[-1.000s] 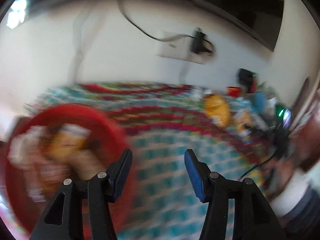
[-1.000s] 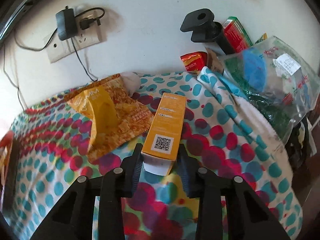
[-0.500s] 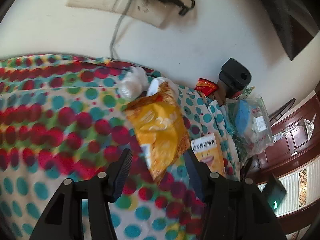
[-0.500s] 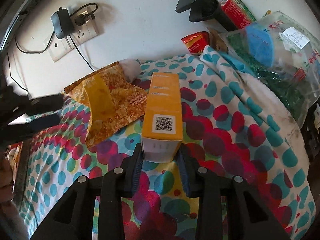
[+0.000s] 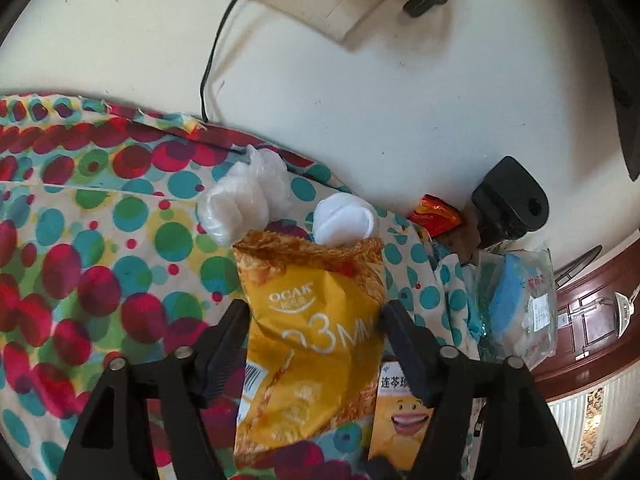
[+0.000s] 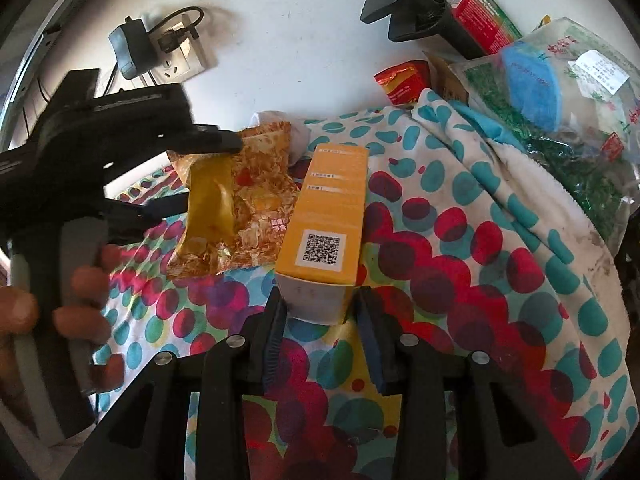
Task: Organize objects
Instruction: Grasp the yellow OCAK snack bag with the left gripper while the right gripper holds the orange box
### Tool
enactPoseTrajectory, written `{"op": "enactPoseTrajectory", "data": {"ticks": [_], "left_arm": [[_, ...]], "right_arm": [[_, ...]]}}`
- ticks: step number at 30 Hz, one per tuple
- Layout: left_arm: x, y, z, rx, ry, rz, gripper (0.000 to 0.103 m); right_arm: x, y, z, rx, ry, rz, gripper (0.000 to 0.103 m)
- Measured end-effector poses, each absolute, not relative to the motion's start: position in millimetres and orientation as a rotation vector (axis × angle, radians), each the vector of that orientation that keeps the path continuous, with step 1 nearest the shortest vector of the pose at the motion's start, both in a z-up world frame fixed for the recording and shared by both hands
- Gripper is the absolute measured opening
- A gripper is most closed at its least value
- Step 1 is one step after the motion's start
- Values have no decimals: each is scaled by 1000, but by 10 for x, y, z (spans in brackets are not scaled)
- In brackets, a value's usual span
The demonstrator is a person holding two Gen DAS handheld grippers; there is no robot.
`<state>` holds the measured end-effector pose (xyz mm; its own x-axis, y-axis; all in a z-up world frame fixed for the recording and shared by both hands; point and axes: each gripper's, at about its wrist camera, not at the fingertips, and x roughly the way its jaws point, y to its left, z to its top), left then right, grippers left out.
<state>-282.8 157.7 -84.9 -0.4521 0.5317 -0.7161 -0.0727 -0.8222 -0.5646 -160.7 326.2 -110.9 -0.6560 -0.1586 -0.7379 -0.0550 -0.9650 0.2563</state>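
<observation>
A yellow snack bag (image 5: 316, 356) lies on the spotted cloth (image 5: 100, 280). My left gripper (image 5: 314, 316) is open, with one finger on each side of the bag; whether the pads touch it is unclear. In the right wrist view the left gripper (image 6: 208, 172) straddles the same bag (image 6: 248, 208). My right gripper (image 6: 320, 312) is shut on the near end of an orange box (image 6: 328, 224) with a QR code, held slightly above the cloth (image 6: 460, 280). The box's front face shows beside the bag in the left wrist view (image 5: 400, 408).
White plastic wads (image 5: 244, 200) and a white cap (image 5: 344, 220) lie behind the bag by the wall. A red packet (image 6: 400, 80), black mount (image 6: 408, 8), green box (image 6: 484, 12) and clear bag of green and blue goods (image 6: 560, 92) crowd the right. A wall socket with charger (image 6: 160, 52) is behind.
My left gripper swung from the red bowl across the cloth to the yellow bag and now straddles it. My right gripper kept its hold and lifted the orange box slightly.
</observation>
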Motion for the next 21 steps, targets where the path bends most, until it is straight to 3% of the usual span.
{"op": "enactPoseTrajectory", "data": {"ticks": [8, 16, 17, 21], "left_arm": [[-2764, 1642, -949, -1315, -666, 2290, 80], [-2602, 1849, -979, -1297, -492, 2226, 80], [-2576, 1870, -969, -1285, -458, 2237, 80], [-2350, 2115, -936, -1251, -51, 2288, 80]], "right_arm": [[-1594, 3273, -1092, 1270, -418, -2777, 36], [-1595, 3330, -1085, 1258, -467, -2799, 44], [-1597, 3346, -1089, 1255, -483, -2795, 44], [-1584, 3366, -1081, 1249, -499, -2799, 47]]}}
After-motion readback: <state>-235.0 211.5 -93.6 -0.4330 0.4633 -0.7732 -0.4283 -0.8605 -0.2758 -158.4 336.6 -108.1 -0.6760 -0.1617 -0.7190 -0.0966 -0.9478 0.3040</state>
